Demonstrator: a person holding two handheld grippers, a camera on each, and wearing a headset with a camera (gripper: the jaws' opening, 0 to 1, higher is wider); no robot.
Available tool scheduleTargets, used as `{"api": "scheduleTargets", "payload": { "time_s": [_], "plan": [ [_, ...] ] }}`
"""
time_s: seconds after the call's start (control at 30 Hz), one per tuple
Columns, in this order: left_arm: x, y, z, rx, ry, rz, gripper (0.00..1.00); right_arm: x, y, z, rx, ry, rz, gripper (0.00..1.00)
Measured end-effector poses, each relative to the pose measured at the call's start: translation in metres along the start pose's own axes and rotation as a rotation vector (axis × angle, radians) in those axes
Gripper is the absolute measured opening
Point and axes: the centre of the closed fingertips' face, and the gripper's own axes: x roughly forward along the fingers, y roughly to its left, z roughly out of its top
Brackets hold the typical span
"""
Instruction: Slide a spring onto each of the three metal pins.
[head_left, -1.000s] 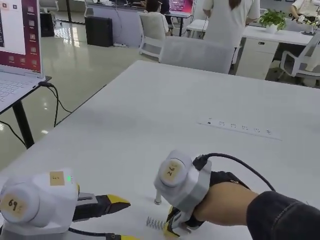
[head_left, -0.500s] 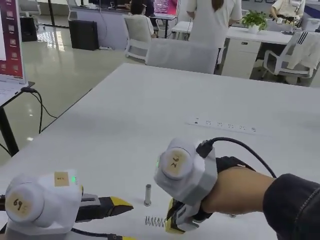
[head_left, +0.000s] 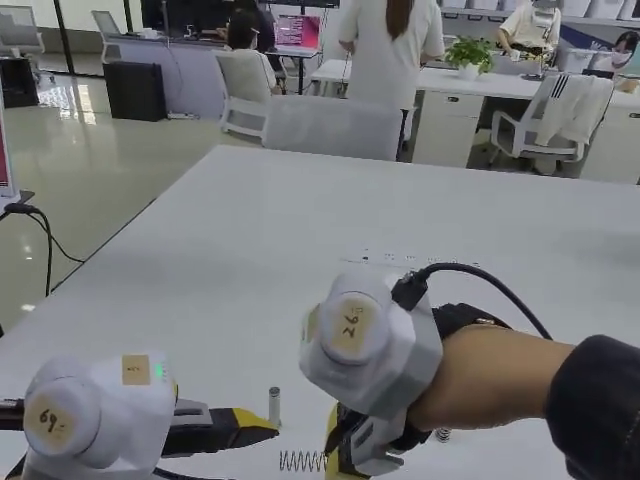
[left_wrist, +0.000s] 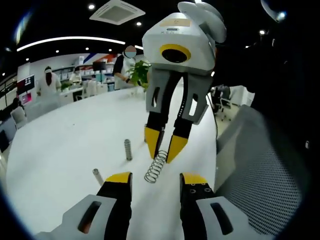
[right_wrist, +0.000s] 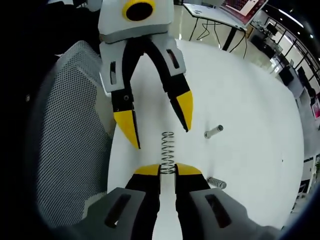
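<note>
The right tongs (right_wrist: 169, 171) are pinching the spring (right_wrist: 167, 145) by its near end. Their jaws are drawn in narrow on the last few coils, and the rest of the spring is sticking out free, low over the white table (right_wrist: 250, 95). Facing them, the left tongs (left_wrist: 156, 179) are standing wide with nothing between them, their tips pointing at the spring's free end from close by.

A bare pin (right_wrist: 213, 131) is standing upright on the table just beside the spring. A second pin (right_wrist: 216, 182) is looking ribbed, as though it is already wearing a spring (too small to be sure).

As for handling, I'm reading that spring as feather-light, thin wire and very giving. It looks squashy along its length and floppy sideways, and its rounded coils are likely to roll under a hard squeeze and flick away. The end grip looks like the right one to me: it is going across the coils, gently, and leaving the far mouth open for the pin.

The pin is looking small, stiff and smooth, and I'm guessing it tips easily, since nothing is visibly fixing it down. So the spare tongs are probably best used low on its shaft, leaving the top clear for the spring.
</note>
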Motion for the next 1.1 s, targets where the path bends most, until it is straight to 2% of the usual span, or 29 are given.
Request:
{"api": "scheduleTargets", "payload": {
  "time_s": [0.2,0.7,0.9,1.1],
  "plan": [
    [0.003,-0.004,0.000,0.028,0.002,-0.024,0.22,-0.004,0.001,0.000,-0.016,-0.001,-0.003,0.07],
    [0.006,-0.013,-0.002,0.068,0.008,-0.059,0.04,-0.004,0.012,-0.001,-0.072,0.024,0.036,0.07],
    [0.006,-0.013,-0.001,0.081,0.005,-0.060,0.04,-0.004,0.012,-0.001,-0.077,0.025,0.034,0.08],
    [0.005,-0.011,0.001,0.084,-0.006,-0.059,0.03,-0.006,0.010,0.001,-0.070,0.004,0.028,0.08]
  ]
}}
